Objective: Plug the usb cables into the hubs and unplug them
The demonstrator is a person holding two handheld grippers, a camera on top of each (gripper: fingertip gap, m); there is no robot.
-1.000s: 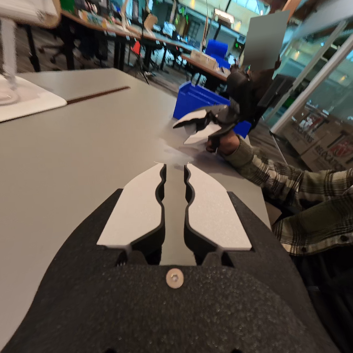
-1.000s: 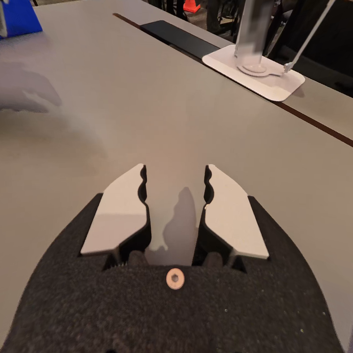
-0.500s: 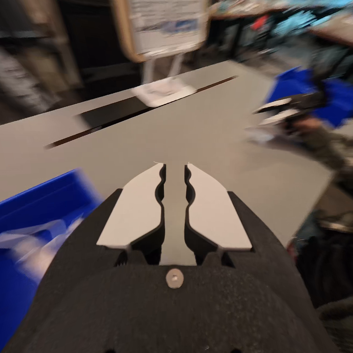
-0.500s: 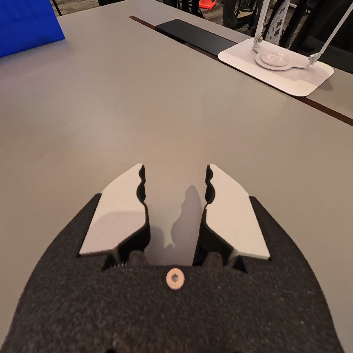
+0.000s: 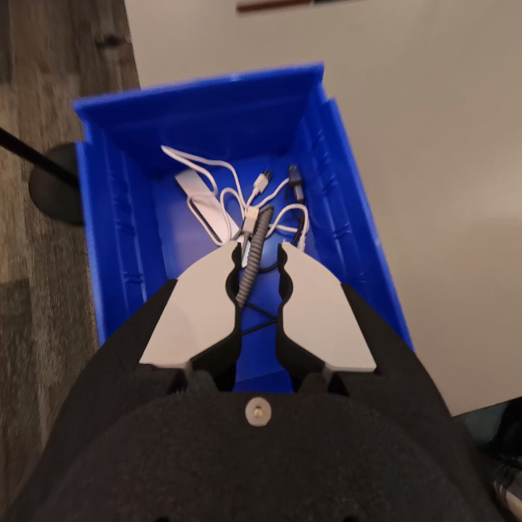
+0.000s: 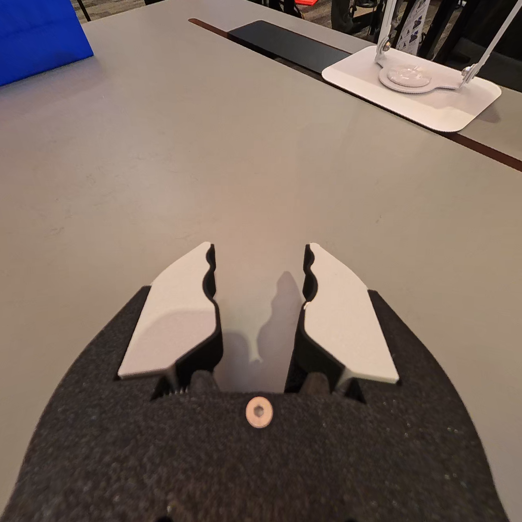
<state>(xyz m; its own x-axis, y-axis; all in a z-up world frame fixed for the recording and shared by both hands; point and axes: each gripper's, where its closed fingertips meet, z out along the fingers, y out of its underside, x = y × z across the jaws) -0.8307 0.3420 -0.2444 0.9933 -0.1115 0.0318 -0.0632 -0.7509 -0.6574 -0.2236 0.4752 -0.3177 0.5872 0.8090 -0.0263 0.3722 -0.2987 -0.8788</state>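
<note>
In the left wrist view a blue bin (image 5: 118, 226) stands at the table's left edge. Inside lie a silver hub (image 5: 206, 209), tangled white USB cables (image 5: 262, 183), a grey coiled cable (image 5: 255, 254) and a dark adapter (image 5: 296, 186). My left gripper (image 5: 260, 247) hangs open above the bin, the coiled cable showing between its fingers, not gripped. In the right wrist view my right gripper (image 6: 259, 248) is open and empty, low over the bare grey table (image 6: 197, 141).
A white stand base (image 6: 409, 90) and a black flat pad (image 6: 288, 45) sit at the far right of the table. A blue bin's corner (image 6: 36, 42) shows at the upper left. Wood-pattern floor (image 5: 42, 254) lies left of the bin. The dark adapter (image 5: 296, 186) lies around 15 cm away from my left fingertips. Look for it in the right wrist view (image 6: 49, 49) too. My left gripper's tips are some 15 cm from the silver hub (image 5: 206, 209).
My left gripper has swung left from over the table and tipped down above the blue bin, and its jaws have opened wider. My right gripper has barely moved.
</note>
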